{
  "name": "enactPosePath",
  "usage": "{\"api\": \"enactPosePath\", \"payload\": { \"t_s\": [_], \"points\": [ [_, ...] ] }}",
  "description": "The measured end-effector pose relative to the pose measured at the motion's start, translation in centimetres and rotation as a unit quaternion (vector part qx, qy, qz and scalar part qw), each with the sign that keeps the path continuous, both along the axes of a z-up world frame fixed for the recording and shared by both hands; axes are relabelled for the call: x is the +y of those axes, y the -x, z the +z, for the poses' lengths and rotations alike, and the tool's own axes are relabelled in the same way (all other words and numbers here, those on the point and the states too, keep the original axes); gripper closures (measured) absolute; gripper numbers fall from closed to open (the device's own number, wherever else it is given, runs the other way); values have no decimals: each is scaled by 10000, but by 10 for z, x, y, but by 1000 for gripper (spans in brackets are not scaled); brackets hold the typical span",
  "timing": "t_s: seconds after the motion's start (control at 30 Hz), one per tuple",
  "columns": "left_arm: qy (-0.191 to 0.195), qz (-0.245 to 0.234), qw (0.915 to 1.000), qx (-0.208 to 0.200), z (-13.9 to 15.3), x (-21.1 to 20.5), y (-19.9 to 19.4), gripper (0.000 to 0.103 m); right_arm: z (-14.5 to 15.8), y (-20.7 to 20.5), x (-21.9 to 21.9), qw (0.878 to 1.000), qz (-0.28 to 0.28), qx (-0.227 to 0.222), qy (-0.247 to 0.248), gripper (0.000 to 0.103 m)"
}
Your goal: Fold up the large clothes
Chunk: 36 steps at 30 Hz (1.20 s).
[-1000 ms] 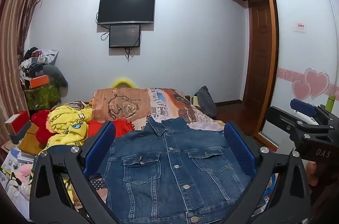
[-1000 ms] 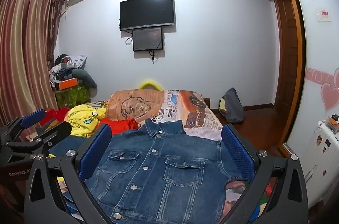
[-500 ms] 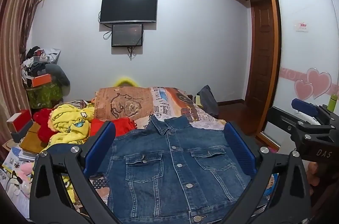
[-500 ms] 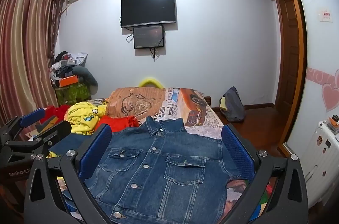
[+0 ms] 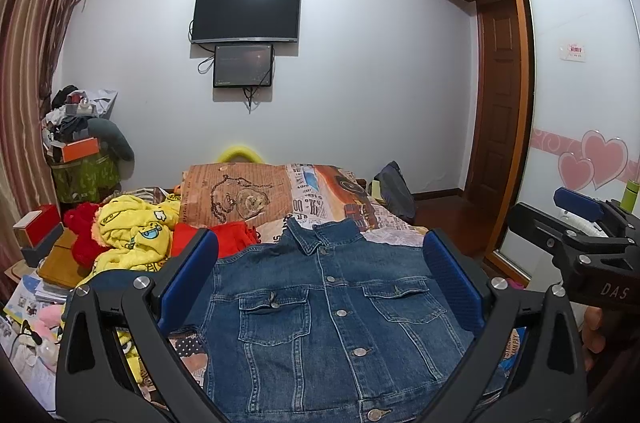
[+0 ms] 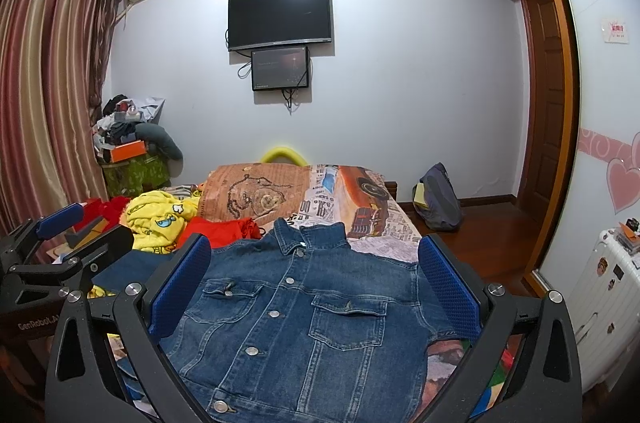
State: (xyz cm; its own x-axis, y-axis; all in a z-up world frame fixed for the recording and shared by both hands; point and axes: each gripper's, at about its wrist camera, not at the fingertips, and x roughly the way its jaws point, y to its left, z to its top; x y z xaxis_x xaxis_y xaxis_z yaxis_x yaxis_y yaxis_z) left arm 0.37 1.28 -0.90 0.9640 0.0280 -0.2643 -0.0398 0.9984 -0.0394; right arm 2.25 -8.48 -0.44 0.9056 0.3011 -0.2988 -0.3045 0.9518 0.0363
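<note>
A blue denim jacket [image 5: 320,315] [image 6: 304,319] lies flat and buttoned on the bed, collar toward the far wall. Above its near part hangs my left gripper [image 5: 320,283], open, with blue pads on either side of the chest and nothing between them. My right gripper [image 6: 314,283] is open as well, over the same jacket. In the left wrist view the right gripper [image 5: 588,223] shows at the right edge. In the right wrist view the left gripper [image 6: 64,243] shows at the left edge.
A yellow cartoon garment [image 5: 136,235] and red clothes [image 5: 232,235] are heaped left of the jacket. A printed pillow [image 5: 248,195] lies behind the collar. A wardrobe with sliding doors [image 5: 580,103] stands right, a white suitcase [image 6: 604,295] beside it, and clutter [image 5: 76,159] at left.
Both cameras have tilted or drawn back slightly, so the jacket sits a little lower in the views. Both grippers stay open and the jacket has not moved.
</note>
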Motion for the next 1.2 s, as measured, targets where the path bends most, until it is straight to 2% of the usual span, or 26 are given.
{"api": "enactPosePath", "payload": {
  "t_s": [1.2],
  "points": [
    [117, 76, 9998, 149, -9, 6, -7, 0, 1, -3, 5, 9999, 67, 82, 73, 0]
  ]
}}
